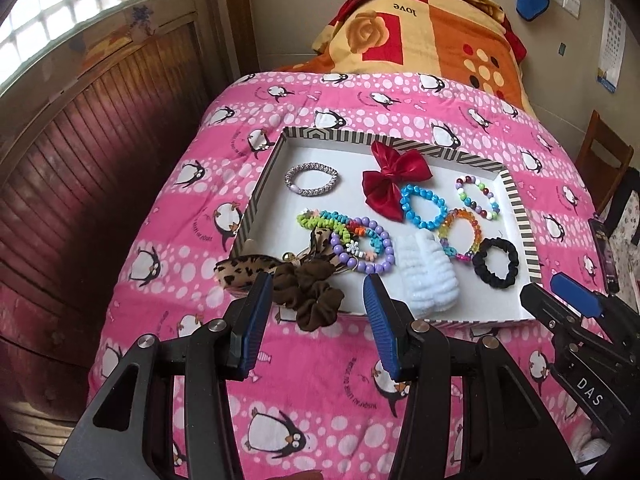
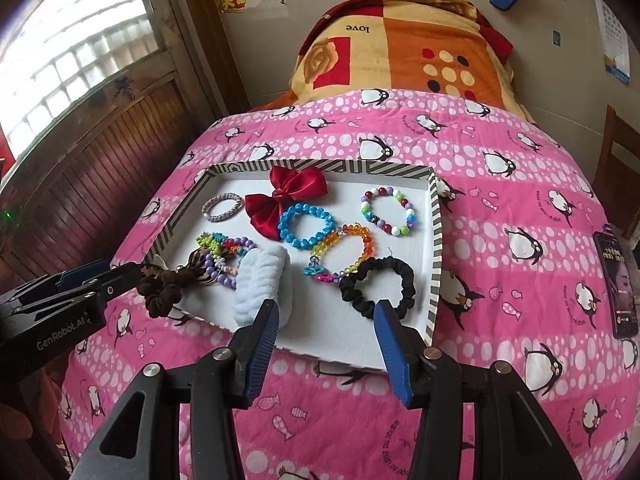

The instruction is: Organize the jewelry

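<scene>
Fisheye views along my two claws over a bed with a pink penguin quilt [image 1: 320, 360]. A shallow tray [image 1: 516, 204] with striped walls lies on the quilt and holds the jewelry.

Left claw [image 1: 318, 294]: its jaws stand apart and grasp nothing; it hangs above the near edge of the tray. Between and beyond its blue fingers [image 1: 256, 320] lies a brown scrunchie [image 1: 310, 292], draped over the tray's near wall onto the quilt, touching a leopard-print bow [image 1: 244, 274] at the tray's near left corner.

Right claw [image 2: 326, 318]: likewise released and empty, over the near right part of the tray. Beyond it lies a white fluffy band [image 2: 264, 280] and, to its right, a black scrunchie [image 2: 378, 284].

Tray contents, far to near: a silver bracelet [image 1: 311, 179] at the far left; a red satin bow [image 1: 394, 174]; a blue bead bracelet [image 1: 423, 206]; a mixed-colour bead bracelet [image 1: 478, 197] at the far right; an orange and yellow crystal bracelet [image 1: 460, 236], touching the blue one; a purple bead bracelet [image 1: 362, 246] overlapped by a multicoloured flower strand [image 1: 328, 222].

A phone [image 2: 616, 284] rests on the quilt, well apart from the tray, to its right. A folded orange blanket [image 1: 432, 36] lies at the far end of the bed.
</scene>
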Demonstrator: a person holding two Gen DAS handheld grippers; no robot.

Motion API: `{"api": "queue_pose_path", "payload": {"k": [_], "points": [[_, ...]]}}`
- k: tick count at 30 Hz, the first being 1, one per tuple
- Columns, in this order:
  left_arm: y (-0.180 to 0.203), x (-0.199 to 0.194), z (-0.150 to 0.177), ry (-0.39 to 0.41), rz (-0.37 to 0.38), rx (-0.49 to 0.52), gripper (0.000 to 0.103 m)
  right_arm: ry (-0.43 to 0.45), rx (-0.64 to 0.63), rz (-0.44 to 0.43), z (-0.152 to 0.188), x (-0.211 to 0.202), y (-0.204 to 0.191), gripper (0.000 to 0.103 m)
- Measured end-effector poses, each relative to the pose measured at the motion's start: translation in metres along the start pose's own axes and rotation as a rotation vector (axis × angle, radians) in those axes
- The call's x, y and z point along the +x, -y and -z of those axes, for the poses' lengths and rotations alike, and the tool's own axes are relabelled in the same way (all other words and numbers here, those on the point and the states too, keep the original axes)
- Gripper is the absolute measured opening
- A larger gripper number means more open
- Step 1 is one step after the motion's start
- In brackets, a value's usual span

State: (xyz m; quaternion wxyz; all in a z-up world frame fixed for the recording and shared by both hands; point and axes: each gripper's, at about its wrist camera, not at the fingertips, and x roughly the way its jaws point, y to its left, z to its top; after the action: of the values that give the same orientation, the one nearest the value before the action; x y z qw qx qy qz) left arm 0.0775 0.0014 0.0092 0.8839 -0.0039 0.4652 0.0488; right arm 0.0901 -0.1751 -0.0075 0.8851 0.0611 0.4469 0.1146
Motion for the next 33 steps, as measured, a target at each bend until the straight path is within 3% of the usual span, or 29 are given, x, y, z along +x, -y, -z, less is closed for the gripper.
{"api": "queue_pose_path", "payload": {"k": [12,33], "points": [[0.001,-0.011,0.007,0.023,-0.020,-0.003,0.047,-0.010,-0.021,0.009,0.003,-0.007,-0.003,0.048],[0.004,0.001,0.011,-0.019,-0.007,-0.010,0.047,-0.037,-0.029,0.069,0.005,-0.001,0.001,0.050]]}}
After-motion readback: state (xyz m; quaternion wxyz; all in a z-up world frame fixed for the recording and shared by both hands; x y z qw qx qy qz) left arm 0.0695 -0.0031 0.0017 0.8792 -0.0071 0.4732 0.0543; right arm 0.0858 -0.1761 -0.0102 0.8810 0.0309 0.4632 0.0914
